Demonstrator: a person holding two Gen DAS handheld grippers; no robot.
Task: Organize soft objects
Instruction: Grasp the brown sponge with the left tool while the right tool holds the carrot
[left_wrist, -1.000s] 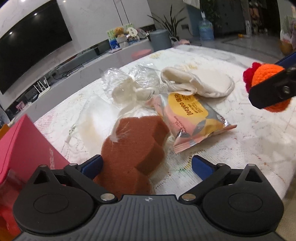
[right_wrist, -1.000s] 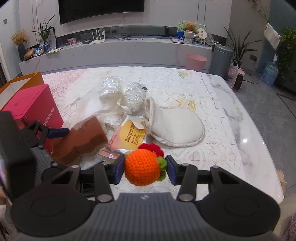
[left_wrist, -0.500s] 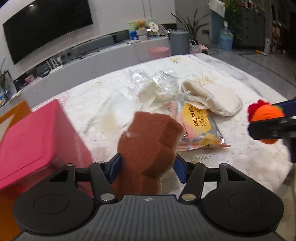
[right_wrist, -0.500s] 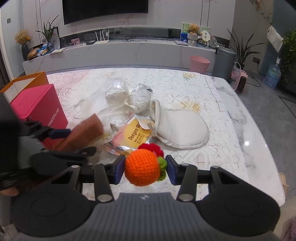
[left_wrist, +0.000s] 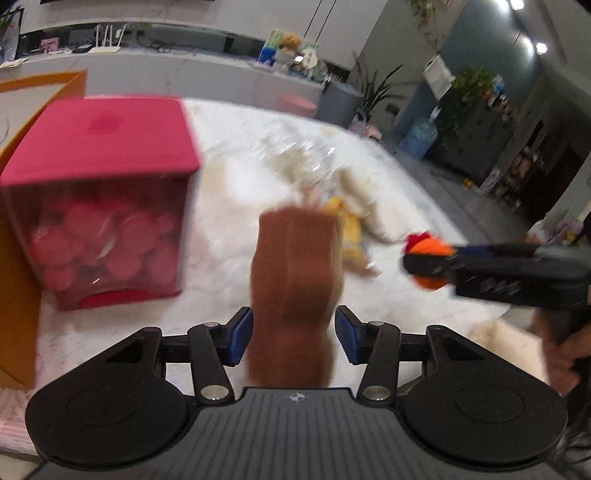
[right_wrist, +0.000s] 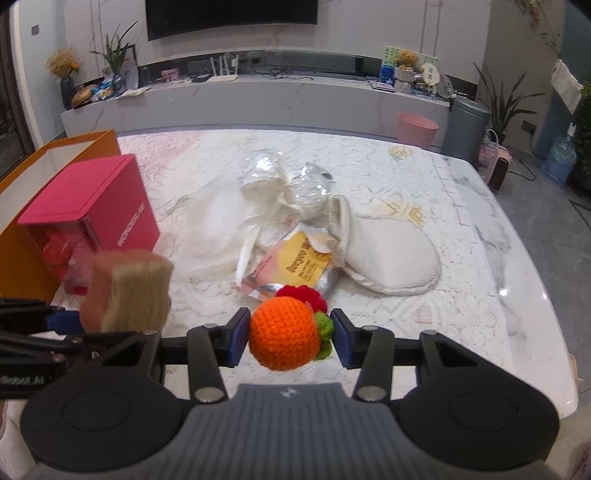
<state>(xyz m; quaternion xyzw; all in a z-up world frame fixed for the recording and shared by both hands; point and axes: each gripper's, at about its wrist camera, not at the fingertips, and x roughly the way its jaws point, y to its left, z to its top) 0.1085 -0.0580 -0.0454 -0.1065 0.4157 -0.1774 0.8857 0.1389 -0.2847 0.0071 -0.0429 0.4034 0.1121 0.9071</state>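
A brown sponge block (left_wrist: 295, 280), blurred by motion, stands upright between the jaws of the left gripper (left_wrist: 293, 341), which are clenched on its lower end so that most of it rises free above them, lifted over the worktop (right_wrist: 476, 280). It looks light and springy, likely to squash under pressure and spring back, so a grip low and across its broad faces seems sound; one pale face shows in the right wrist view, where the block (right_wrist: 127, 288) sits to the left of the other gripper. The right gripper (right_wrist: 290, 341) has its jaws clamped on a crocheted orange ball (right_wrist: 284, 338) with green and red trim, held in the air; it too looks light and yielding, best pinched across its middle. Just left of the sponge block stands a pink box (left_wrist: 99, 192) with a clear front showing red rounded shapes inside, and left of that an open orange box (right_wrist: 55, 155), a probable destination, though I cannot tell which is meant. Beyond the sponge block, on the lace-covered worktop, lie a yellow-and-pink snack packet (right_wrist: 295, 262), a cream fabric slipper (right_wrist: 384, 254) touching it, and crinkled clear plastic bags (right_wrist: 280, 184) with something white inside.
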